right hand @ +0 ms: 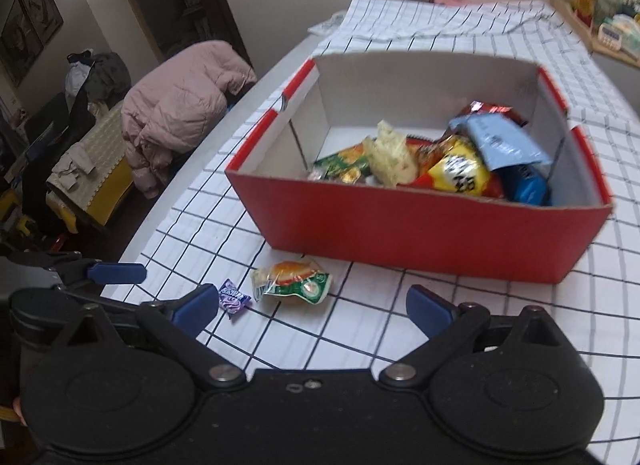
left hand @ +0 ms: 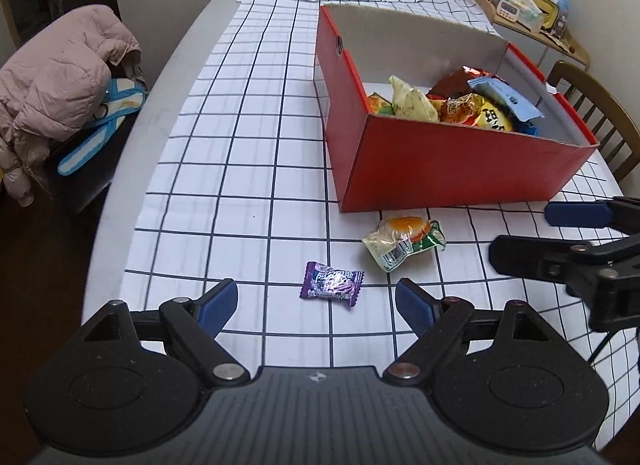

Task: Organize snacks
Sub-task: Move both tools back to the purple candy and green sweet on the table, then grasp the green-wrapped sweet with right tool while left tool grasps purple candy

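Right now both my tools hang over the near end of the desk (left hand: 240,193), tilted down at the last loose snacks. My left gripper (left hand: 316,303) has its fingers spread wide and grasps nothing; the purple candy (left hand: 332,280) lies flat on the checked cloth just ahead of the gap between them, lined up so the pads can come down on either side of it. My right gripper (right hand: 312,305) is likewise released and empty, its fingers parted and aimed at the orange-and-green packet (right hand: 292,279), which lies just beyond the candy, close to the near wall of the red box (right hand: 420,241) but apart from it. I judge each tool has taken the piece nearest to it so they do not cross.

Farther on, the box stands open with its lid off. The snacks inside (right hand: 452,161) are heaped toward its right end, leaving bare floor at the left for these two. Beyond it the cloth is bunched, and a pink jacket (left hand: 60,85) lies draped over a seat off the desk's left side.
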The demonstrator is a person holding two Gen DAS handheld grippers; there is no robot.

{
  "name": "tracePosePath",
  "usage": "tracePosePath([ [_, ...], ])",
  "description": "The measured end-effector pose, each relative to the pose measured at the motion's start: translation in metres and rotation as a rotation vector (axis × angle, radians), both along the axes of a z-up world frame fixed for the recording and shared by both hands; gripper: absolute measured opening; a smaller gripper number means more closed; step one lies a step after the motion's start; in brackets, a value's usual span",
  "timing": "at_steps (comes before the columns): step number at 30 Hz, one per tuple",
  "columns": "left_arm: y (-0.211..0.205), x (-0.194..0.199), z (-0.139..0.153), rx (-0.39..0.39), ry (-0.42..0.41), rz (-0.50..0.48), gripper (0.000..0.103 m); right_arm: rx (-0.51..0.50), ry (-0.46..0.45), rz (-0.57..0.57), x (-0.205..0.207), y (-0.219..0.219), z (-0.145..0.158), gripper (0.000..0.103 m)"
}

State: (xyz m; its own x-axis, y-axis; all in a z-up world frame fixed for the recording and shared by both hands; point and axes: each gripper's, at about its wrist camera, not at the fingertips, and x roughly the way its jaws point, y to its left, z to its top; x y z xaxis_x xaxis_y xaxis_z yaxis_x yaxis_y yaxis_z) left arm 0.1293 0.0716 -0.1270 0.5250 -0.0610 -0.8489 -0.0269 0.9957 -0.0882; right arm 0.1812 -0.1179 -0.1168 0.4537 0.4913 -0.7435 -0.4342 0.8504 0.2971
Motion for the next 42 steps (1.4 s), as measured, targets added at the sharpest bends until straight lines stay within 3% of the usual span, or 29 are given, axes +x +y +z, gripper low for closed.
tracePosePath([
  [13, -0.016, 0.015, -0.026, 0.075, -0.009, -0.021, 0.086, 0.013, 0.108, 0.034, 0.039, 0.03, -0.036, 0.089],
  [19, -0.016, 0.021, -0.036, 0.057, 0.03, -0.025, 0.069, -0.01, 0.145, 0.032, 0.048, 0.039, -0.048, 0.082],
  [22, -0.017, 0.023, -0.039, 0.053, 0.039, -0.035, 0.067, -0.019, 0.158, 0.037, 0.05, 0.041, -0.052, 0.077],
  [25, -0.018, 0.025, -0.042, 0.049, 0.044, -0.044, 0.062, -0.017, 0.154, 0.045, 0.051, 0.042, -0.051, 0.066],
  [30, -0.02, 0.027, -0.043, 0.06, 0.045, -0.055, 0.058, -0.013, 0.16, 0.061, 0.05, 0.042, -0.05, 0.063],
  [35, -0.022, 0.028, -0.042, 0.073, 0.038, -0.06, 0.036, 0.003, 0.172, 0.043, 0.05, 0.037, -0.048, 0.059],
  [42, -0.018, 0.028, -0.041, 0.06, 0.041, -0.039, 0.028, 0.014, 0.16, 0.001, 0.045, 0.021, -0.042, 0.052],
])
